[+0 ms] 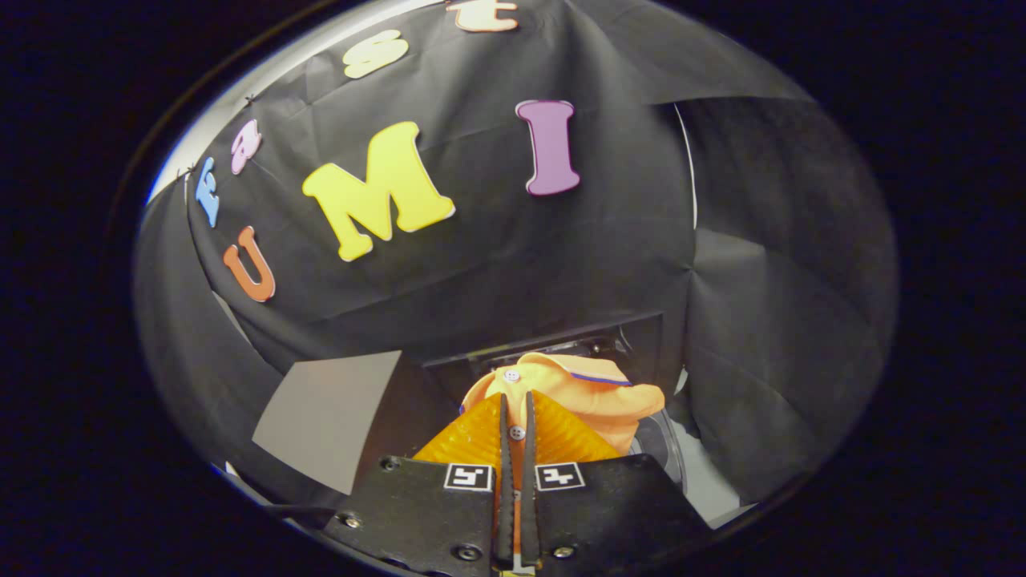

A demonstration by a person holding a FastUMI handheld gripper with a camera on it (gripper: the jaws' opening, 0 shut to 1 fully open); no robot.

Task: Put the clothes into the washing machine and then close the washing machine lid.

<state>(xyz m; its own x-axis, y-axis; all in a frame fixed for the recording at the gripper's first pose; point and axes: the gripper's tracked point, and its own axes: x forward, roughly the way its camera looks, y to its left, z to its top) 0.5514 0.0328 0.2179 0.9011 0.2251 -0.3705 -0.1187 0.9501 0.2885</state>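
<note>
An orange shirt (589, 394) with a blue-trimmed collar and small buttons hangs bunched up just ahead of my fingers. My gripper (518, 401) is shut on the shirt, both fingers pinching a fold of its cloth between them. Below and to the right of the shirt I see part of the washing machine (664, 457), its round grey opening partly hidden by the cloth. The lid is hard to make out from here.
Black cloth walls surround the booth on all sides. A grey flat panel (329, 417) lies to the left of the fingers. A dark box-like edge (561, 344) stands behind the shirt.
</note>
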